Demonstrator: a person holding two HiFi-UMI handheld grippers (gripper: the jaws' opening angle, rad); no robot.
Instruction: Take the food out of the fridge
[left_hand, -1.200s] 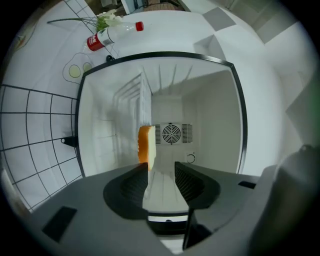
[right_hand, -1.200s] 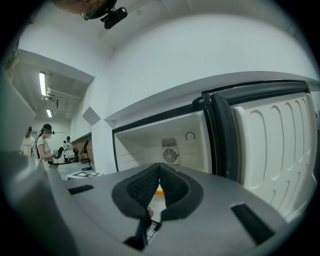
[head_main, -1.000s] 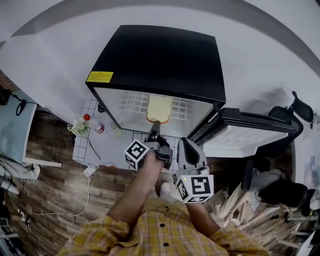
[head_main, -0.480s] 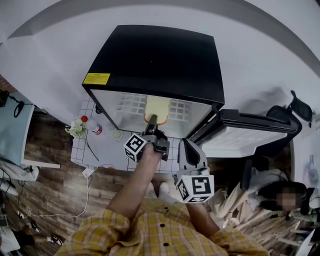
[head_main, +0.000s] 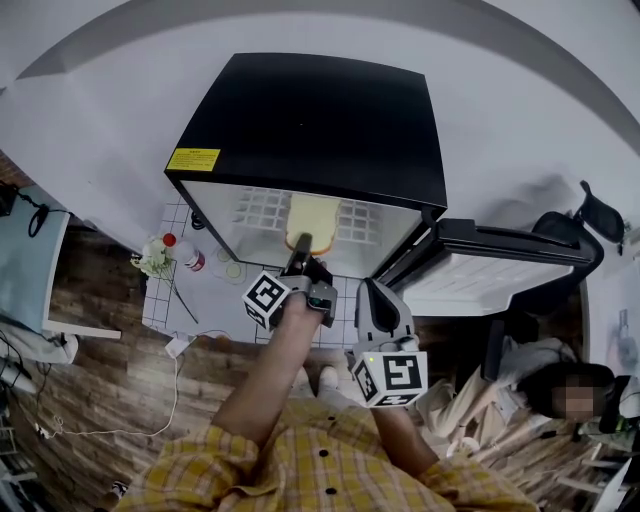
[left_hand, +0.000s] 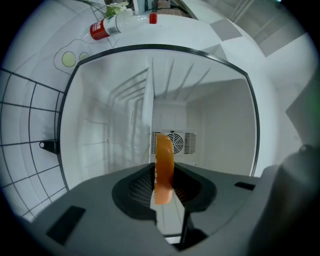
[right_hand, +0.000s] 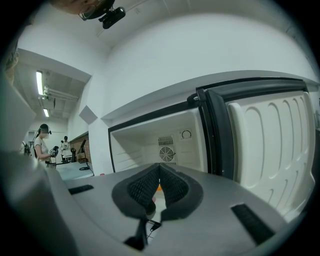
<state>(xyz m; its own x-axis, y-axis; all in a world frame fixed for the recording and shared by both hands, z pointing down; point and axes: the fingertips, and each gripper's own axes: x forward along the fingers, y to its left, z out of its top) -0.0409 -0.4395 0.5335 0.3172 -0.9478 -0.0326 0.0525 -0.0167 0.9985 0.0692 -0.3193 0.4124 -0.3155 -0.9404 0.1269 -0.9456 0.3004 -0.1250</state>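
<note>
A black mini fridge (head_main: 310, 120) stands open, its door (head_main: 490, 270) swung out to the right. One slice of bread (head_main: 315, 215) lies on the white wire shelf inside. My left gripper (head_main: 299, 250) reaches level into the fridge, and its jaws are closing on the front of that slice. In the left gripper view the bread (left_hand: 164, 165) shows edge-on between the pads (left_hand: 145, 185), which touch both its faces. My right gripper (head_main: 374, 290) hangs back outside the fridge, shut and empty, with its pads (right_hand: 145, 187) meeting; it looks at the fridge opening (right_hand: 150, 140).
Left of the fridge, a red-capped bottle (head_main: 190, 253) and a small plant (head_main: 155, 252) stand on a white tiled mat (head_main: 200, 300). The open door (right_hand: 270, 135) blocks the right side. Wooden sticks (head_main: 480, 420) pile up at lower right, near a person (head_main: 570, 400).
My left gripper has edged forward to the bread slice's front edge. The right gripper has stayed where it was.
</note>
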